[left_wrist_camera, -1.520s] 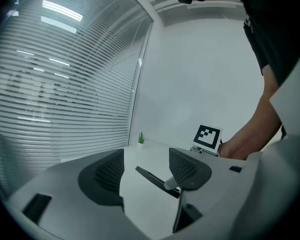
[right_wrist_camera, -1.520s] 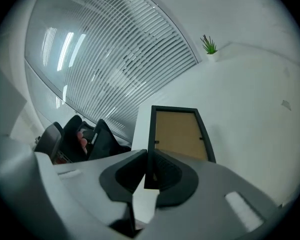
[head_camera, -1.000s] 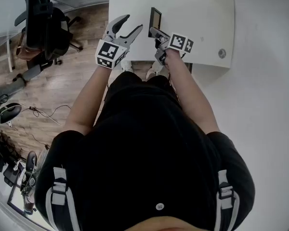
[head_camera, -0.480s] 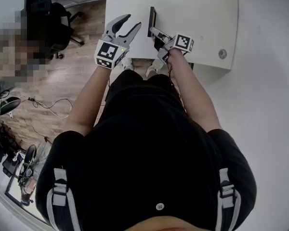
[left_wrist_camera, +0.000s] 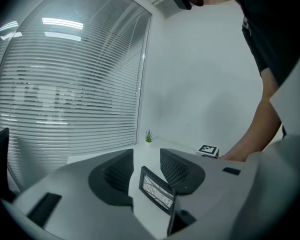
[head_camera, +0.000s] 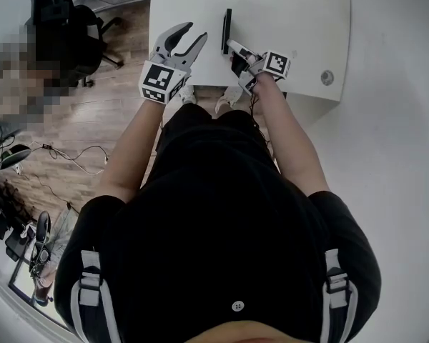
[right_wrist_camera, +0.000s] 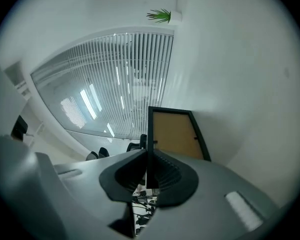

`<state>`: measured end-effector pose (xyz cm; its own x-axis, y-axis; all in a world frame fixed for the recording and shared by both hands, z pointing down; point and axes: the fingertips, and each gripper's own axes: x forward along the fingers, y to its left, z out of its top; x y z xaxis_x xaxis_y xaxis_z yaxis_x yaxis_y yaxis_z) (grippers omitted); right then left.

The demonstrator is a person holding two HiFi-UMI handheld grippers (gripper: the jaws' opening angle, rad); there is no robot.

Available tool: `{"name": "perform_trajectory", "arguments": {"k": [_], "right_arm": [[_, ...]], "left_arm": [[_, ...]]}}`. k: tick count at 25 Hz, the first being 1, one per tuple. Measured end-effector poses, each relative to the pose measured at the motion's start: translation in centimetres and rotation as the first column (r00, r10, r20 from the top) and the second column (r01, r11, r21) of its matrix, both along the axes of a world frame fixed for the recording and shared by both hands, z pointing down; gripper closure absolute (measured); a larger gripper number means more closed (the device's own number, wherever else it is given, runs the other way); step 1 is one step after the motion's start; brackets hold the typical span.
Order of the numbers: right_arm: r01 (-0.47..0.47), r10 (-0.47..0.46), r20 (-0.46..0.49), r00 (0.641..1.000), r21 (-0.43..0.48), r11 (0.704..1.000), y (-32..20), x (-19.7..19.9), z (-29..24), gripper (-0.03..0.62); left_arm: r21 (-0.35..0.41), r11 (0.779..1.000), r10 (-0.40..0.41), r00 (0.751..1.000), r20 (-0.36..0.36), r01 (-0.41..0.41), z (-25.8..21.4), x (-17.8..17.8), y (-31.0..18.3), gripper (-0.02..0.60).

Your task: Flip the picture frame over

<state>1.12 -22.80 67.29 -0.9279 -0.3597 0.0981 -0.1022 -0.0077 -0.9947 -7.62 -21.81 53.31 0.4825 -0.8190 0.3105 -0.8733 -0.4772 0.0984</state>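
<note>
The black picture frame [head_camera: 227,31] stands on its long edge on the white table [head_camera: 293,13], seen edge-on from the head view. My right gripper [head_camera: 231,46] is shut on its near end; in the right gripper view the brown back [right_wrist_camera: 174,134] rises beyond my right gripper [right_wrist_camera: 147,159]. My left gripper [head_camera: 194,33] hovers to the left of the frame, apart from it. Its jaws have just been closing, with nothing between them. The left gripper view shows the frame's picture side [left_wrist_camera: 157,193] ahead of my left gripper [left_wrist_camera: 146,156].
A small green plant [left_wrist_camera: 149,136] sits at the table's far end, also in the right gripper view as the plant [right_wrist_camera: 162,15]. A round grommet [head_camera: 327,78] is in the table's right part. A black office chair [head_camera: 64,27] stands on the wood floor to the left.
The frame has tipped from leaning with its brown back showing to standing upright on its edge. The right gripper rolled with it. The left gripper's jaws have narrowed and it moved closer to the frame.
</note>
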Motion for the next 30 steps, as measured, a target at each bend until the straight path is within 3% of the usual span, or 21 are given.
{"name": "perform_trajectory", "arguments": {"k": [6, 11, 20, 24, 27, 30], "right_arm": [[-0.02, 0.021, -0.012, 1.0, 0.01, 1.0, -0.5, 1.9, 0.2, 0.536], [-0.012, 0.016, -0.076, 0.997, 0.047, 0.999, -1.0, 3.8, 0.2, 0.506], [0.036, 0.002, -0.288, 0.958, 0.128, 0.991, -2.0, 6.3, 1.6, 0.477], [0.042, 0.007, -0.334, 0.942, 0.14, 0.989, -2.1, 6.7, 2.2, 0.476], [0.066, 0.001, -0.421, 0.907, 0.146, 0.987, -2.2, 6.9, 2.9, 0.422], [0.127, -0.029, -0.551, 0.834, 0.14, 0.982, -1.9, 7.2, 4.0, 0.354]], "left_arm": [[-0.004, 1.0, 0.008, 1.0, 0.002, -0.008, 0.3, 1.0, -0.1, 0.416], [0.001, 1.0, 0.012, 1.0, -0.002, -0.012, 0.3, 1.9, -0.3, 0.416], [0.001, 1.0, 0.026, 1.0, 0.002, -0.026, 0.2, 2.4, -0.9, 0.416], [0.002, 0.999, 0.033, 0.999, 0.003, -0.033, 0.3, 2.4, -1.0, 0.416], [-0.004, 0.999, 0.04, 0.999, 0.006, -0.04, 0.3, 2.3, -1.2, 0.416], [0.01, 0.999, 0.042, 0.999, -0.003, -0.042, 0.0, 2.2, -1.6, 0.416]]}}
